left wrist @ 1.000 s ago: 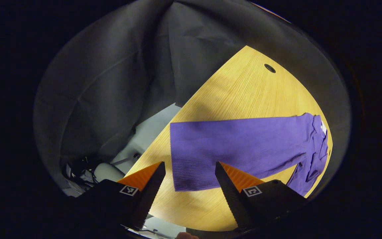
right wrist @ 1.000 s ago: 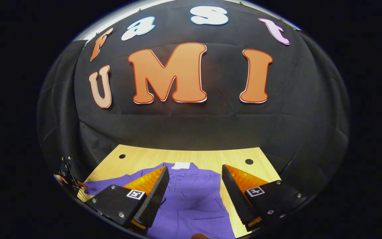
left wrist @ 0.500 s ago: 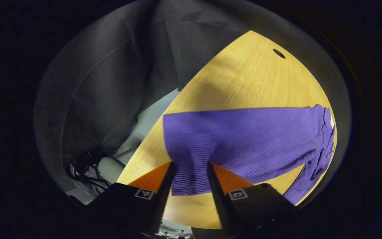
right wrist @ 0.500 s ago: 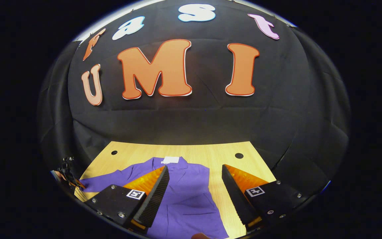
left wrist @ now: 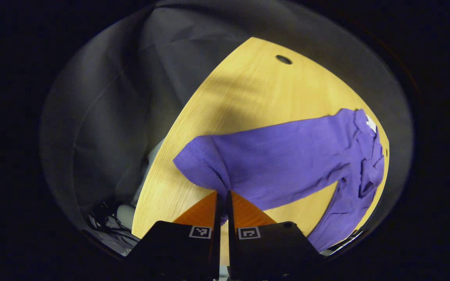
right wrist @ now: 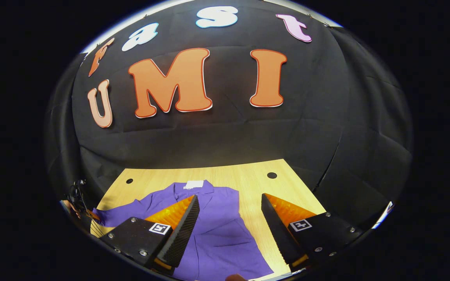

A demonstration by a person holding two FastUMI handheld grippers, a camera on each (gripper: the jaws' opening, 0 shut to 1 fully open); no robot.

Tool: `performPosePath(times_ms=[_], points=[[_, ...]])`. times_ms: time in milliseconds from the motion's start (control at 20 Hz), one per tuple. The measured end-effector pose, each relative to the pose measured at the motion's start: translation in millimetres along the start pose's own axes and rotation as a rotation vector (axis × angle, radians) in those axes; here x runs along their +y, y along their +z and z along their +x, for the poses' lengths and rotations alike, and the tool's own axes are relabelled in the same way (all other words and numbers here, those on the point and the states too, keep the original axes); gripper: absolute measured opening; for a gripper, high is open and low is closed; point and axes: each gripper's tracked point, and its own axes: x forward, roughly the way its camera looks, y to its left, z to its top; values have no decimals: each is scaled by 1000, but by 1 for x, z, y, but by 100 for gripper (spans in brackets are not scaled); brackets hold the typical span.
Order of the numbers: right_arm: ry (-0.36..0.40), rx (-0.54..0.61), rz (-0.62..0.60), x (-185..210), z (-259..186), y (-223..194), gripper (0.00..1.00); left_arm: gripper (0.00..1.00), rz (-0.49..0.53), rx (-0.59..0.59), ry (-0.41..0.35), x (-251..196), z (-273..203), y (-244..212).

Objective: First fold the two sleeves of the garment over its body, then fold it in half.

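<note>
A purple ribbed garment lies on a wooden table (left wrist: 248, 97). In the left gripper view its long sleeve (left wrist: 279, 156) stretches from the crumpled body (left wrist: 365, 164) at the right toward me. My left gripper (left wrist: 222, 195) is shut on the sleeve's cuff end, which is lifted and bunched at the fingertips. In the right gripper view the garment's body (right wrist: 217, 230) lies flat with a white neck label (right wrist: 194, 184) at the far end. My right gripper (right wrist: 229, 222) hovers open above the body, nothing between its fingers.
Black cloth walls surround the table (right wrist: 248, 183) on the far and side edges. The tabletop has round cable holes (left wrist: 283, 59) (right wrist: 272, 175) (right wrist: 129, 181). Cables and gear (left wrist: 108, 224) lie on the floor beyond the table's left edge.
My left gripper closed from open onto the sleeve's cuff end and has raised it, so the cuff now bunches. The right gripper drifted slightly right and stays open.
</note>
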Motion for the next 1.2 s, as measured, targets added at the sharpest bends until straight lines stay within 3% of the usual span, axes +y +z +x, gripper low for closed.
performPosePath(times_ms=[250, 650, 1200], points=[[36, -9, -39, -4, 9, 5, 95, 10, 103, -92, -68, -71, -42, 32], [101, -49, 21, -31, 24, 12, 95, 10, 242, -202, -146, -206, -111, 64], [41, -56, 110, -124, 12, -14, 95, 11, 516, -208, -230, -395, -142, 57]])
